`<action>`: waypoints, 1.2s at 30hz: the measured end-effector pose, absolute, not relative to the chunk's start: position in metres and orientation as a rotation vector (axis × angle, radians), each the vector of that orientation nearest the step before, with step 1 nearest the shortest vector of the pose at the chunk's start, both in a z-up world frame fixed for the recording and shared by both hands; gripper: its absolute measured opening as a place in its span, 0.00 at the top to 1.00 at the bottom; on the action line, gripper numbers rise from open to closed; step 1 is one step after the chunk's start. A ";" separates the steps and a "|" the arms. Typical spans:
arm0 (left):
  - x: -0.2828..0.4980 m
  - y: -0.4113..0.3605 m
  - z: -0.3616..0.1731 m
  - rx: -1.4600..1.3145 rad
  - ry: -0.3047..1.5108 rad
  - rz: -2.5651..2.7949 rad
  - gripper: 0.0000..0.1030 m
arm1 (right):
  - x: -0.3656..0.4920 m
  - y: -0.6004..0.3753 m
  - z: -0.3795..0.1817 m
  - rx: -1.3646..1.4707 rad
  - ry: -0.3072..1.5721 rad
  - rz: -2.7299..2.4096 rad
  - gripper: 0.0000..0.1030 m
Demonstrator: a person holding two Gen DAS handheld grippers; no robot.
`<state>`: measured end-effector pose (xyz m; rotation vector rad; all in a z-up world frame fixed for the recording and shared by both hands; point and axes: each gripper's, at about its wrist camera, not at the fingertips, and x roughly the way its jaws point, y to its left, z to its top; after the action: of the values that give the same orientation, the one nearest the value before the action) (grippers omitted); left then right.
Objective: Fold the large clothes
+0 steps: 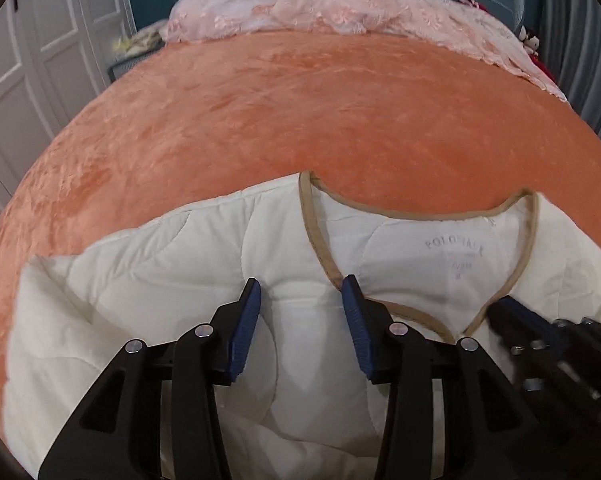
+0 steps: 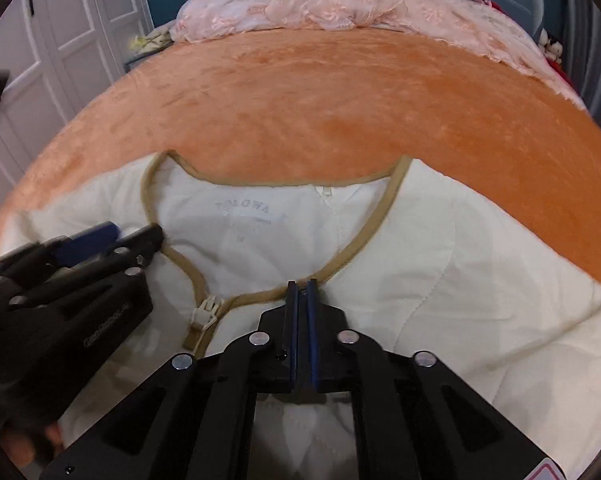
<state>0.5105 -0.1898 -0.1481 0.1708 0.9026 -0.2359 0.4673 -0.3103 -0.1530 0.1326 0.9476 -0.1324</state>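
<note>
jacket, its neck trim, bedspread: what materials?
Cream jacket: looks like padded quilted fabric, matte; curved stitch lines, puffy panels. Tan trim: seems a woven binding tape, flat and dull. Orange bedspread: probably plush fleece or velvet; patchy sheen in the nap.

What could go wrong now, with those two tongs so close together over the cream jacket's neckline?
The right tongs look shut at the tan trim, perhaps on just that thin edge; lifting the padded cream jacket by it could let it slip. The left tongs hang open close by, so the two could bump. The zipper pull lies between them and might snag. The jacket could also drag on the plush orange blanket.
</note>
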 end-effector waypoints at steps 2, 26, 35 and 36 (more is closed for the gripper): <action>0.510 -0.188 -0.152 0.154 0.886 -0.237 0.59 | 0.461 -0.310 -0.155 0.123 0.936 -0.149 1.00; 0.493 -0.186 -0.148 0.182 0.821 -0.164 0.39 | 0.457 -0.312 -0.153 0.105 0.873 -0.234 1.00; 0.315 -0.037 -0.076 0.077 0.789 -0.150 0.09 | 0.203 -0.329 -0.060 0.235 0.638 -0.238 0.43; 0.289 -0.018 -0.074 0.082 0.803 -0.149 0.09 | 0.161 -0.327 -0.059 0.220 0.637 -0.228 0.39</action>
<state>0.2892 -0.0185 -0.0740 0.0823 0.8032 -0.1494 0.1612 -0.3269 -0.0589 0.2195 0.6373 -0.2285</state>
